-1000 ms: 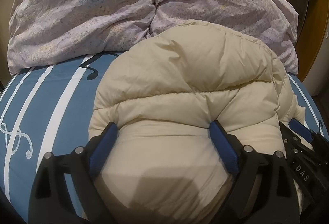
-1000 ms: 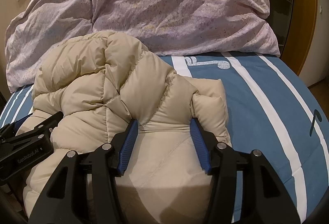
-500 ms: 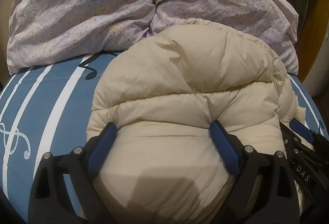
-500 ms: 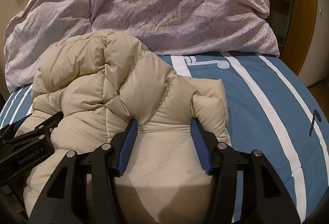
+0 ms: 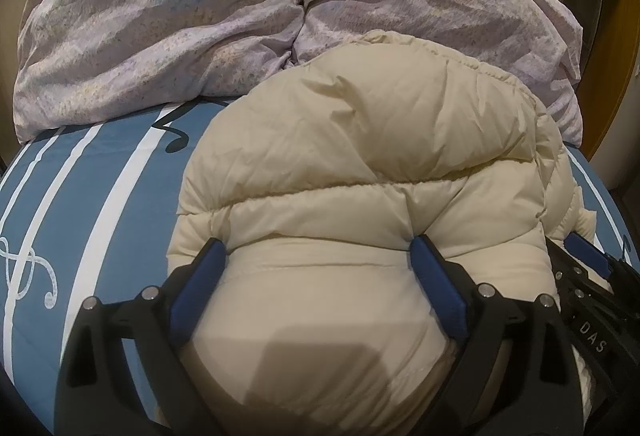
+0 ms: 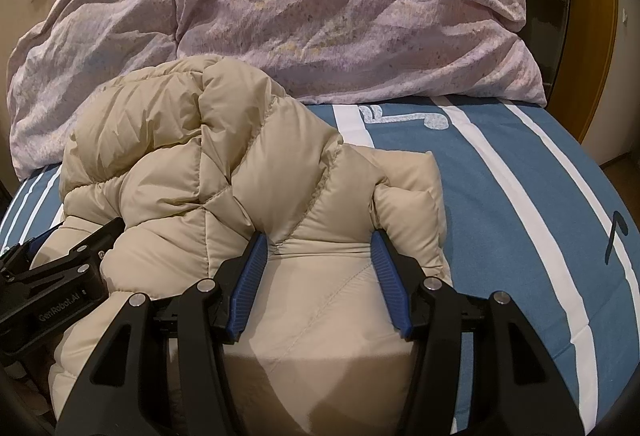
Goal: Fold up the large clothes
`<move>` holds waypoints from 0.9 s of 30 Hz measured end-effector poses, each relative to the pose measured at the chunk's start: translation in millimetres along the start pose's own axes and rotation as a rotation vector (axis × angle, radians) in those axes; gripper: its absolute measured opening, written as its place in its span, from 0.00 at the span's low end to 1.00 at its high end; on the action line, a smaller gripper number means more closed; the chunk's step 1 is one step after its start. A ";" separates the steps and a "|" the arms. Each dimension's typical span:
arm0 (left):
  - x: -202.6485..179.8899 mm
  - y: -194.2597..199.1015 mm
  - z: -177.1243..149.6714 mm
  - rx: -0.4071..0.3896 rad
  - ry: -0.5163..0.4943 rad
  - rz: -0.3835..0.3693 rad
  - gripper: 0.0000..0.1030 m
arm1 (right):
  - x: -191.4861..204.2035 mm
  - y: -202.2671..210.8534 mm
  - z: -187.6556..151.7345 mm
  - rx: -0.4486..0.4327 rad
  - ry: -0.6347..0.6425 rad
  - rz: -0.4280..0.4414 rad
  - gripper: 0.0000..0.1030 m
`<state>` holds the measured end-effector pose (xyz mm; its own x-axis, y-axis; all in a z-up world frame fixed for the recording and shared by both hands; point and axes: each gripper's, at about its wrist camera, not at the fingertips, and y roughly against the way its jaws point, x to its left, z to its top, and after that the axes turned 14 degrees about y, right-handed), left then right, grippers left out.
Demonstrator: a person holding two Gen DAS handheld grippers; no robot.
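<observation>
A beige puffy down jacket [image 5: 360, 164] lies bunched on the blue striped bed; it also shows in the right wrist view [image 6: 224, 172]. My left gripper [image 5: 320, 256] has its fingers spread wide around a thick fold at the jacket's near edge, pressing into it. My right gripper [image 6: 318, 248] likewise clamps a thick fold of the jacket's right part between its blue pads. Each gripper shows at the edge of the other's view: the right one [image 5: 588, 264], the left one [image 6: 72, 256].
Two lilac patterned pillows [image 5: 240, 8] lie across the far side of the bed, just behind the jacket, also in the right wrist view [image 6: 360, 8]. The blue sheet with white stripes [image 6: 520, 196] extends right; a wooden door frame [image 6: 600, 36] stands beyond.
The jacket bundle has shifted slightly left and toward the pillows with both grippers; the grips have not changed.
</observation>
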<state>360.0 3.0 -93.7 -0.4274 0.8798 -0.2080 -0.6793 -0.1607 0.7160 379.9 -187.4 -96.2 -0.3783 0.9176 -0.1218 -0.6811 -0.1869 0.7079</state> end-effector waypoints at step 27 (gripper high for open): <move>73.0 55.7 7.5 0.178 0.189 -0.124 0.89 | -89.2 34.7 -20.4 0.211 -0.315 0.336 0.92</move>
<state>295.5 61.7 -64.0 -0.4626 0.7861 -0.4099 -0.6249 0.0388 0.7798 377.2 -282.9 -74.9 -0.3248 0.8864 0.3298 -0.4004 -0.4448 0.8011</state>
